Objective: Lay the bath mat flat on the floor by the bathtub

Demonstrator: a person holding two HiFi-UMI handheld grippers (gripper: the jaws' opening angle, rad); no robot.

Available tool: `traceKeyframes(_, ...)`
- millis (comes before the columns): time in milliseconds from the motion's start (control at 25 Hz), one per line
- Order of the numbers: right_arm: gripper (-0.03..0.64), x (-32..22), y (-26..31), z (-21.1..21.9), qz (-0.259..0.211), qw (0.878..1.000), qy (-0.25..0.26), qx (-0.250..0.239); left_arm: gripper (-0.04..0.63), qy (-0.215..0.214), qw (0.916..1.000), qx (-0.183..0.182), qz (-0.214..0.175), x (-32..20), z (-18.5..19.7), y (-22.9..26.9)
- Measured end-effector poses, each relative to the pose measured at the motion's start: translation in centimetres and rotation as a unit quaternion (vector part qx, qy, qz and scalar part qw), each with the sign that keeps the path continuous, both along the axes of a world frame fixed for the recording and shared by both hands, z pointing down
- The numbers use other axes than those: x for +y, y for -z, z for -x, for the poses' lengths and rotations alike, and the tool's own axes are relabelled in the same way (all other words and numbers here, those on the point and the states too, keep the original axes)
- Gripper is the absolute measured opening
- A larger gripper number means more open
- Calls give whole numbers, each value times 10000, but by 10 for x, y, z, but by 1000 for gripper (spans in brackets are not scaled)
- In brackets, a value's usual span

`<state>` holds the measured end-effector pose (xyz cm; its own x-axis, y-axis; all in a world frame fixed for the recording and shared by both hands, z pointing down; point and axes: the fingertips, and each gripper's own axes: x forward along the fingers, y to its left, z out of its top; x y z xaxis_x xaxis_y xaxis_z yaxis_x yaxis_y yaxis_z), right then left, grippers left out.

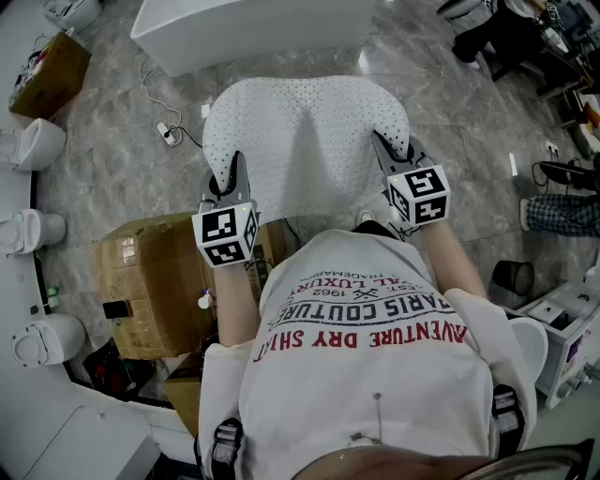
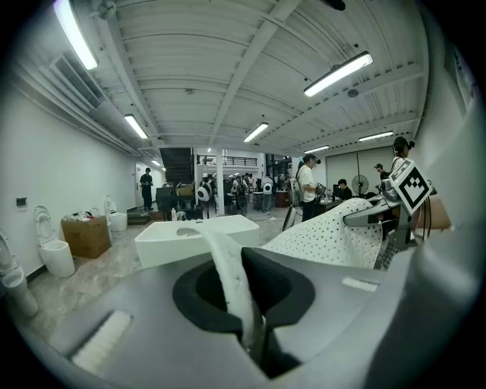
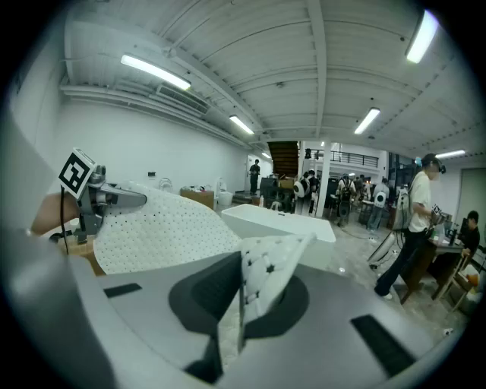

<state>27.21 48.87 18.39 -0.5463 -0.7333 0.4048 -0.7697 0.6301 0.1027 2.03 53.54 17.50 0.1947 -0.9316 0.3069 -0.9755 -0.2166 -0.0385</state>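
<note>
A white perforated bath mat (image 1: 305,141) hangs spread in the air between my two grippers, above the grey marble floor. My left gripper (image 1: 228,183) is shut on the mat's near left corner, and the pinched edge (image 2: 231,285) runs between its jaws. My right gripper (image 1: 392,155) is shut on the near right corner, a folded flap (image 3: 266,277) sticking up from its jaws. The white bathtub (image 1: 248,28) stands just beyond the mat's far edge, also seen as the bathtub (image 2: 196,235) and the bathtub (image 3: 277,220).
A taped cardboard box (image 1: 155,281) sits by my left side, a smaller box (image 1: 47,70) far left. Toilets (image 1: 33,145) line the left wall. A cable and plug (image 1: 169,131) lie on the floor near the tub. Several people (image 2: 307,186) stand in the background.
</note>
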Motion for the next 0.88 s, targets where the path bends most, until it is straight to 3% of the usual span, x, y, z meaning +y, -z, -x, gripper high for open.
traceKeyframes(480,12,-12,-5,9,167,9998,-42,-79,25,28,9999,140,-12,-11,10,-1)
traceKeyframes(880,12,-31,-22,15,632,9980,84,-30,26,301,9982,457,239,-23,19,-21)
